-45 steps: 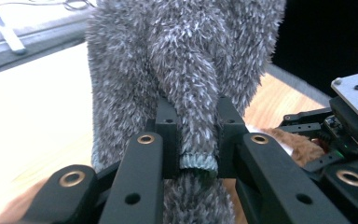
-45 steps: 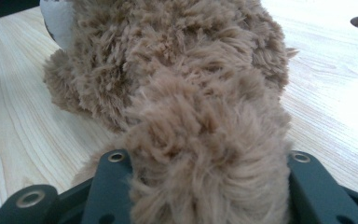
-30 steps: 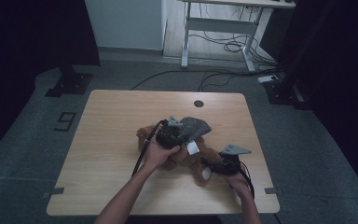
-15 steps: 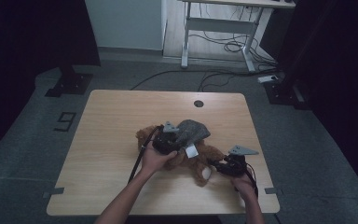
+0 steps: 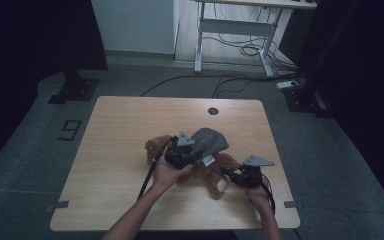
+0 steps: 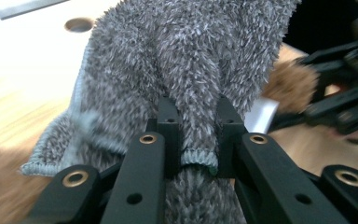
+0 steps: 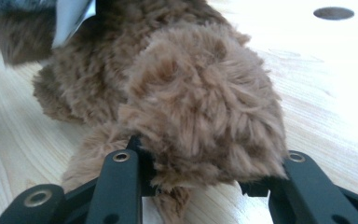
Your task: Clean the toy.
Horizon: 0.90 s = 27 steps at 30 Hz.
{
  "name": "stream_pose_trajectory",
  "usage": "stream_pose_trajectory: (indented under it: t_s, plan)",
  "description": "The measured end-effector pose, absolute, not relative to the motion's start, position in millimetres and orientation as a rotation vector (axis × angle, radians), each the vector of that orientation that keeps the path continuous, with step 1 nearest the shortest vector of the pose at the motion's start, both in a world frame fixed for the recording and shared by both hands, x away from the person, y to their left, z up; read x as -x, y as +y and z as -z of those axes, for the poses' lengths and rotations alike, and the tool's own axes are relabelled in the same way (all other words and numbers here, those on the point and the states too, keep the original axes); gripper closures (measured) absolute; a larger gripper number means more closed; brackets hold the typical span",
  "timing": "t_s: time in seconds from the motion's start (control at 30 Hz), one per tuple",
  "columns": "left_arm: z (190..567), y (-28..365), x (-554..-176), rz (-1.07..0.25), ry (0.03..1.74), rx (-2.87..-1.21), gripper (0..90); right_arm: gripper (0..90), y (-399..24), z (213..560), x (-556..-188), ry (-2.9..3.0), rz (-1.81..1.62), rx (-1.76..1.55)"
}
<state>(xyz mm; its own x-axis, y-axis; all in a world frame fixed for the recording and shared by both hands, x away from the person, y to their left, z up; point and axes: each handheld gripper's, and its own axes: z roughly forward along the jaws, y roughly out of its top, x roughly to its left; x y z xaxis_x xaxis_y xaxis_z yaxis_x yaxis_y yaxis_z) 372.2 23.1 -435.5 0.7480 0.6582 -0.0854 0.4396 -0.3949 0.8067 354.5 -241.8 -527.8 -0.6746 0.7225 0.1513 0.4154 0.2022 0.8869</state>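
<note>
A brown plush toy (image 5: 156, 147) lies on the wooden table (image 5: 130, 120), with a fluffy grey cloth (image 5: 209, 141) draped over its middle. My left gripper (image 5: 195, 153) is shut on a fold of that grey cloth (image 6: 186, 60), whose hemmed edge shows pinched at the left gripper (image 6: 196, 126). My right gripper (image 5: 229, 176) is at the toy's near right end. Its jaws have just been closing, and the right gripper (image 7: 205, 163) now squeezes a furry limb of the plush toy (image 7: 200, 98). A white tag (image 7: 72, 18) hangs from the toy.
A round cable hole (image 5: 213, 111) sits near the table's far edge. Behind the table stands a white desk frame (image 5: 230, 30) with cables on the floor. A dark stand base (image 5: 74, 90) lies at the far left. Bare wood stretches left of the toy.
The left gripper has shifted a little toward the person with the grey cloth in it. The right gripper's jaws have closed on the plush limb; that hand kept its place.
</note>
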Motion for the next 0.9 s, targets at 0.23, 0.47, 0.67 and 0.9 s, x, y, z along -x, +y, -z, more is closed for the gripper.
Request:
stream_pose_trajectory:
  t_s: [0.23,0.47,0.67,0.9]
  plan:
    - [439.6,-30.9,-372.4,-0.298,0.743,-2.169,76.5,58.8,-241.0,524.9,-350.5,2.182,-1.464,-1.021]
    - [455.8,-25.6,-381.0,-0.261,0.787,-2.153,77.1,59.1,-242.7,527.3,-352.3,2.192,-1.446,-1.024]
    - [439.6,8.4,-385.5,-0.409,0.848,-2.144,77.2,59.2,-244.6,527.7,-352.6,2.182,-1.469,-1.036]
    - [438.2,46.5,-389.0,-0.380,0.921,-2.104,77.1,59.2,-245.2,529.5,-353.8,2.192,-1.495,-1.035]
